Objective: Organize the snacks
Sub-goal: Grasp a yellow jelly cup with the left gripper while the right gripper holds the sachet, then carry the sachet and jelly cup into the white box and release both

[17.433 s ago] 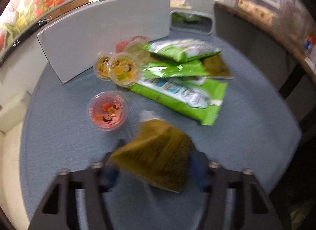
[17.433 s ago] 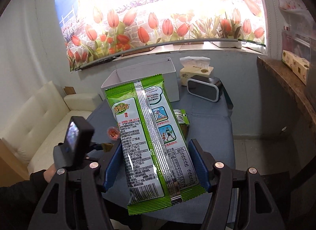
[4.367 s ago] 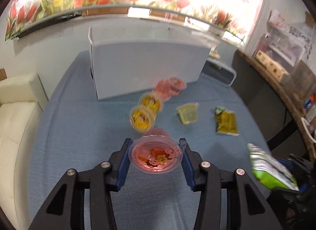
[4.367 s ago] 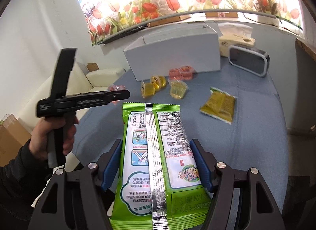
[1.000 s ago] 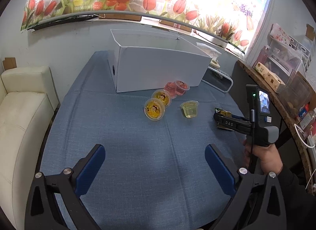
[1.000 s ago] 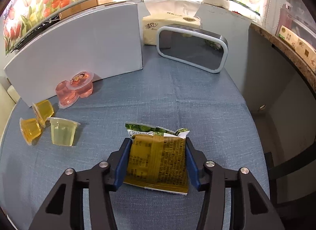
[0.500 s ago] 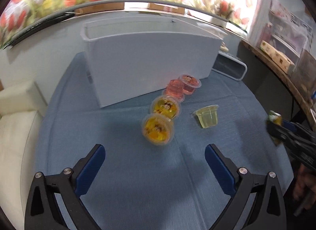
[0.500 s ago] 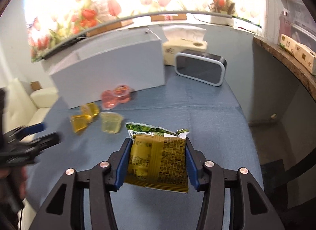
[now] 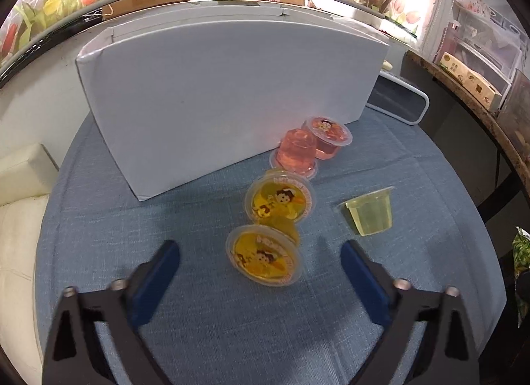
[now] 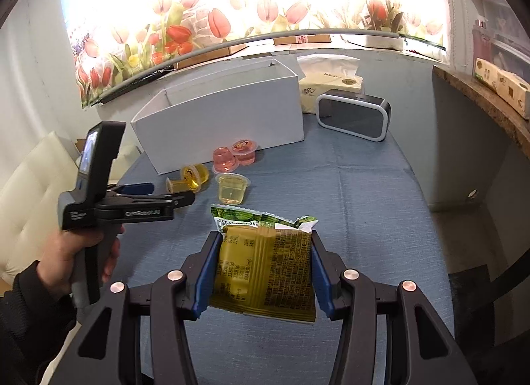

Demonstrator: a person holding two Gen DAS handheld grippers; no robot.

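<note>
My left gripper (image 9: 260,264) is open, its blue pads either side of a yellow jelly cup (image 9: 264,260) lying on its side. A second yellow cup (image 9: 280,199), two pink cups (image 9: 298,152) and a pale green cup (image 9: 371,215) lie on the blue cloth before the white box (image 9: 212,93). My right gripper (image 10: 263,274) is shut on an olive-yellow snack packet (image 10: 265,272), held above the table. The left gripper (image 10: 145,198) and the cups (image 10: 232,189) show in the right wrist view, with the open white box (image 10: 225,113) behind.
A grey clock (image 10: 352,117) and a tissue pack (image 10: 328,83) stand right of the box. A wooden shelf (image 10: 480,100) runs along the right. A white sofa (image 9: 20,186) sits left of the round table (image 9: 99,236).
My left gripper has moved forward and down onto the nearest yellow cup, its jaws narrower. My right gripper has lifted the olive packet higher and pulled back.
</note>
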